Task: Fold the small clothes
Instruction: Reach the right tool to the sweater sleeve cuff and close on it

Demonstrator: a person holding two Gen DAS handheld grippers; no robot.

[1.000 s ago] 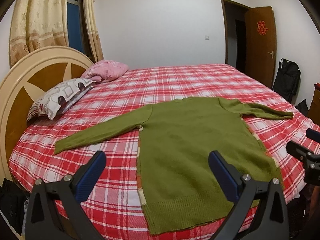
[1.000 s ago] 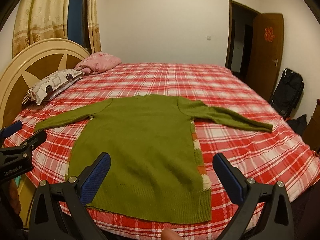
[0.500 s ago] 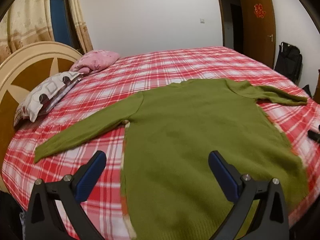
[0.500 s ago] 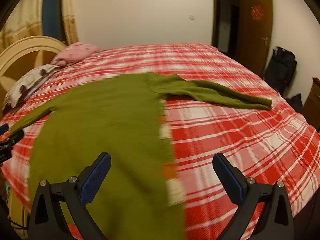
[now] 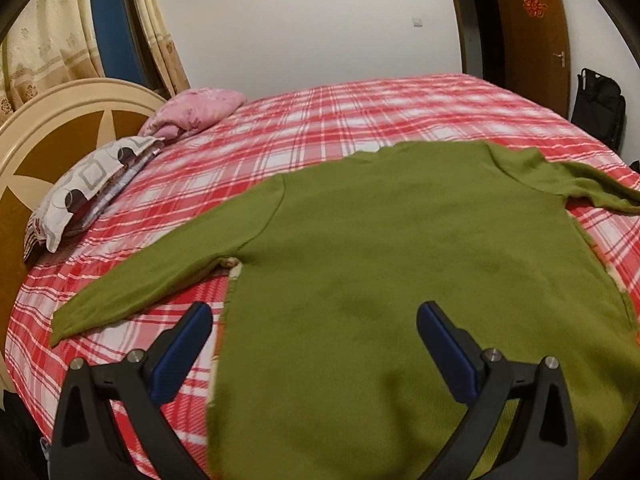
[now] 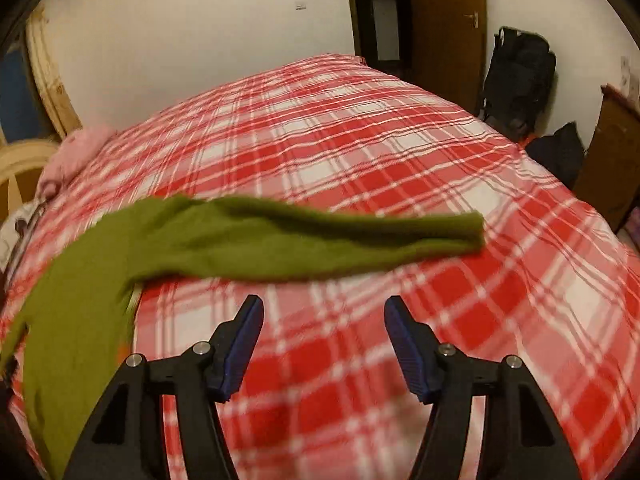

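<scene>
The soft green knitted sweater (image 5: 400,264) is spread flat on the red checked bed (image 5: 360,120). The left gripper (image 5: 314,346) is held wide open and empty above its body. The right gripper (image 6: 323,344) has just been closing, half open and empty; the sleeve (image 6: 320,236) lies just ahead of its jaws. If shut too early, the sleeve could be missed or bunched up.

Matt knit sweater (image 5: 400,280) (green), woven bedspread (image 5: 360,120)

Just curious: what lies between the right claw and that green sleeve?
Only bare red plaid bedsheet, seen from the right wrist; the open right claw sits short of the sleeve.
</scene>
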